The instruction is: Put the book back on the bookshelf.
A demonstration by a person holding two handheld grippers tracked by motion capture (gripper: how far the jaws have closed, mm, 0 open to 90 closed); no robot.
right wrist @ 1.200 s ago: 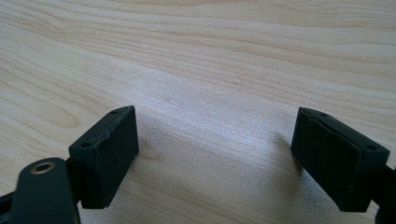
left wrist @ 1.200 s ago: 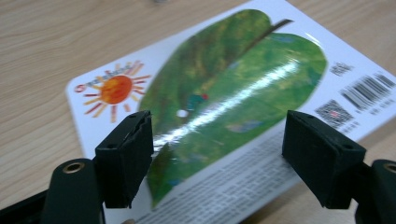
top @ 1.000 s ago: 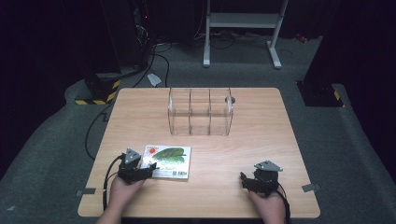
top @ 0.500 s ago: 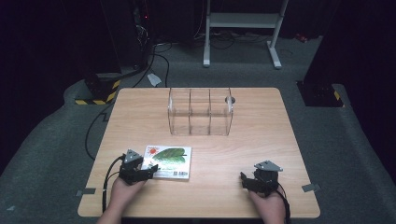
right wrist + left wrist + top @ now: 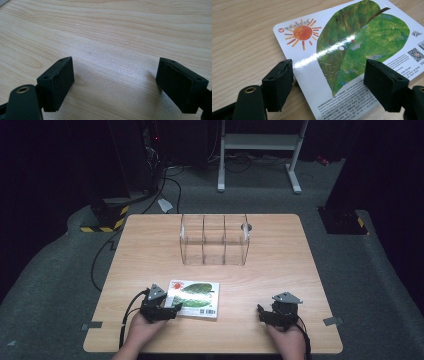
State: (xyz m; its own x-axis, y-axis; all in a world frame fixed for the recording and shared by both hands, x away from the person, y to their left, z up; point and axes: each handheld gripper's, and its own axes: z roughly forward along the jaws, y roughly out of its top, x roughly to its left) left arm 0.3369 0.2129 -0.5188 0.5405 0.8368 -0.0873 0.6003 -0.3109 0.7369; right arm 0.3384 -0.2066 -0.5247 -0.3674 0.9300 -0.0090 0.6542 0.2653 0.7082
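Currently my left gripper (image 5: pixel 328 82) straddles the near corner of the leaf-picture book (image 5: pixel 194 298), lying flat on the desk (image 5: pixel 150 250), jaws wide and gripping nothing, while my right gripper (image 5: pixel 115 83) rests apart, jaws equally wide and empty.

We note a wooden table (image 5: pixel 150 245). A clear three-compartment organizer (image 5: pixel 214 240) stands upright near its far edge. Beyond, a white stand (image 5: pixel 260 142) and a yellow-black striped block (image 5: pixel 102 225) on grey floor.
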